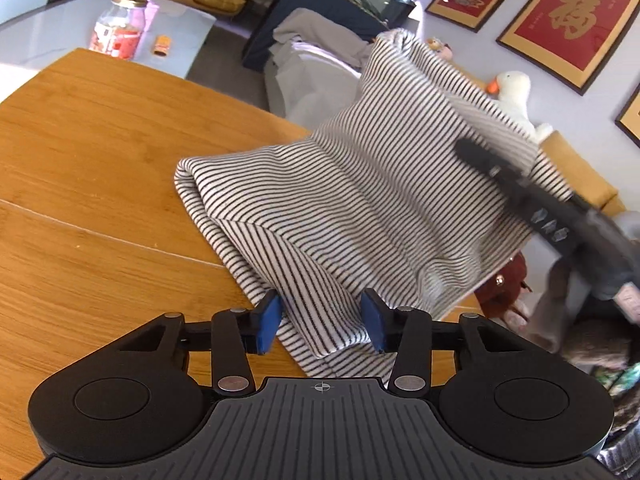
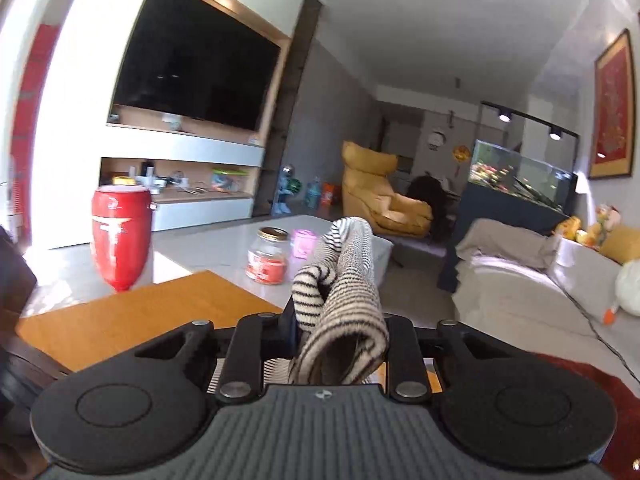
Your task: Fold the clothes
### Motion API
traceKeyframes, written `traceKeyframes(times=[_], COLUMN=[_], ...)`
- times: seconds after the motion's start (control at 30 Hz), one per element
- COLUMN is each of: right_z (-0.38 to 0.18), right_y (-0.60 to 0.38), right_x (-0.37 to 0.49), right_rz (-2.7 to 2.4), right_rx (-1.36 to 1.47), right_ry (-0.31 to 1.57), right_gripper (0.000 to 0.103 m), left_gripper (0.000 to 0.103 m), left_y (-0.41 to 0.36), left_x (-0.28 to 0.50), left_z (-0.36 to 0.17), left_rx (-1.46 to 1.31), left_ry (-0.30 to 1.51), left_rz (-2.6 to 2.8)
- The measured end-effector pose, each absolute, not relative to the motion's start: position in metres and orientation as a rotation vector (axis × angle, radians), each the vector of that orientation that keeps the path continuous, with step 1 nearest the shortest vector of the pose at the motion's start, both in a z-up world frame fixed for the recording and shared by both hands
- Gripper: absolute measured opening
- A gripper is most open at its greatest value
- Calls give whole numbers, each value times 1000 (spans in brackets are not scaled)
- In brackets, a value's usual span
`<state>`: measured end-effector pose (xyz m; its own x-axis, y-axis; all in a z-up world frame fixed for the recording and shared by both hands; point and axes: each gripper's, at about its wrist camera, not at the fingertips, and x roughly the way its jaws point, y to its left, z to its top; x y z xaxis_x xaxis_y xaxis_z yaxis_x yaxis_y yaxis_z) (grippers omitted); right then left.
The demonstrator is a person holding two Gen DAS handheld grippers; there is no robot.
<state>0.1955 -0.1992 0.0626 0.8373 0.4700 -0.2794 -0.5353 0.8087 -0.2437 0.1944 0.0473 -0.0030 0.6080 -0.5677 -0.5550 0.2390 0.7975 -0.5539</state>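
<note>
Blue-padded fingers of the left gripper (image 1: 325,326) stand apart on either side of a fold of black-and-white striped knit garment (image 1: 320,208), straddling the cloth without visibly pinching it. Beyond them the garment lies partly on the honey-coloured wooden tabletop (image 1: 100,168), doubled over at its left edge, while its far portion is lifted into the air toward the right. There the right gripper (image 2: 340,332) has its jaws closed on a bunched handful of the same striped knit, which spills up and over its fingers; from the left wrist view it shows as a dark blurred bar crossing the raised cloth.

Soft, light and limp, the fabric sags between its held points and will likely drape rather than keep a crease; hems and corners look the surest places to grasp.

Bare wood opens wide to the left of the garment, room enough to lay it flat. Its right side hangs at or past the table's edge. A clear glass jar with a red label (image 1: 118,28) stands well apart on the grey counter behind.
</note>
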Motion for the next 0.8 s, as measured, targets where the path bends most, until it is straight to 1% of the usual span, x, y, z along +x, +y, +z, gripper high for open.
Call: traceKeyframes(times=[0.03,0.07,0.13,0.17,0.2,0.23,0.27,0.3,0.37,0.4,0.53,0.67,0.73,0.8], right_z=[71,66,47,38,29,25,20,16,9,6,-4,-29,-46,-58], right_y=[-199,-193,-183,-179,-175,-177,-178,-178,-173,-166,-138,-103,-87,-77], right_x=[192,189,188,187,186,187,187,185,173,167,147,122,108,95], right_rz=[570,606,629,640,651,657,662,662,670,672,708,724,712,695], right_rx=[-313,-341,-390,-414,-434,-418,-406,-419,-478,-522,-638,-843,-963,-1043], right_ry=[208,226,264,283,303,329,351,353,330,305,252,175,117,63], right_gripper=[23,23,23,21,21,22,22,22,22,22,23,23,24,24], left_gripper=[47,48,48,48,50,46,45,52,62,60,60,60,61,65], left_y=[46,44,43,44,47,50,53,58,74,81,104,122,125,122], left_x=[197,199,200,199,197,194,191,188,182,179,174,167,164,164], left_z=[-7,-11,-15,-16,-16,-16,-16,-15,-15,-14,-4,25,46,62], left_rx=[-466,-477,-489,-496,-506,-501,-480,-475,-495,-506,-521,-508,-486,-465], left_ry=[795,801,793,790,791,793,794,791,780,775,741,657,603,572], left_rz=[-494,-504,-517,-518,-516,-508,-495,-482,-455,-442,-392,-327,-319,-340])
